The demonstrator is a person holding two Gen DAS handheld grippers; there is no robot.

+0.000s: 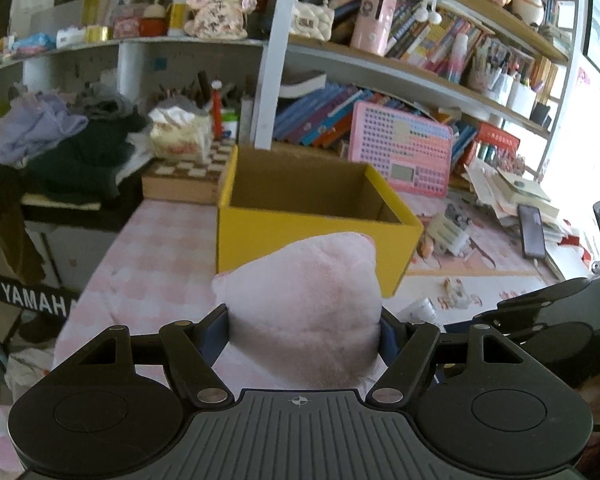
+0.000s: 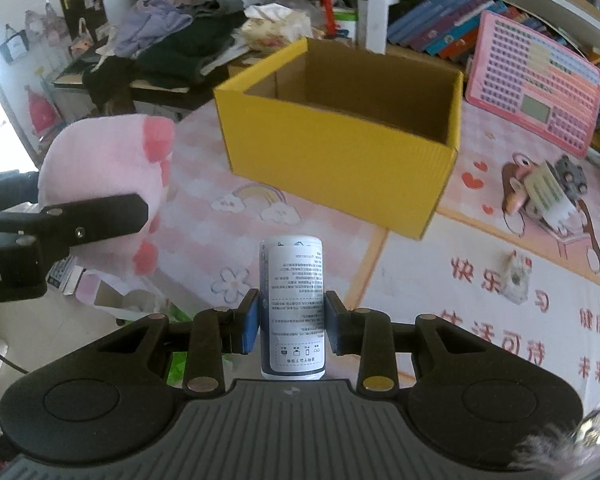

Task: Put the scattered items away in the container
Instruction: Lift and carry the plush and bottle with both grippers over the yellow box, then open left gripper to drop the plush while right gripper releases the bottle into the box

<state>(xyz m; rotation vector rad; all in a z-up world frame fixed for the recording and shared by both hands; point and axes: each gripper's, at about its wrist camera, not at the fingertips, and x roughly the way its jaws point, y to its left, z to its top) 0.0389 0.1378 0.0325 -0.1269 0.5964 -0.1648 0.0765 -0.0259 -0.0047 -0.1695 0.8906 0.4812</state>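
A yellow cardboard box (image 1: 300,236) (image 2: 340,152), open-topped and with nothing visible inside, stands on the pink table mat. My left gripper (image 1: 306,328) is shut on a pink plush toy (image 1: 304,312), held just short of the box's near wall; the same plush toy (image 2: 104,184) shows at the left of the right wrist view, with the left gripper's finger (image 2: 100,216) across it. My right gripper (image 2: 292,320) is shut on a white-labelled cylindrical bottle (image 2: 294,304), upright between its blue pads, in front of the box.
Small items lie on the mat to the right of the box: a brush-like tool (image 2: 548,196), a small wrapped packet (image 2: 516,280). A pink keyboard toy (image 2: 540,84) leans behind. Clothes (image 1: 72,148), a chessboard (image 1: 188,172), a phone (image 1: 532,232) and bookshelves surround the table.
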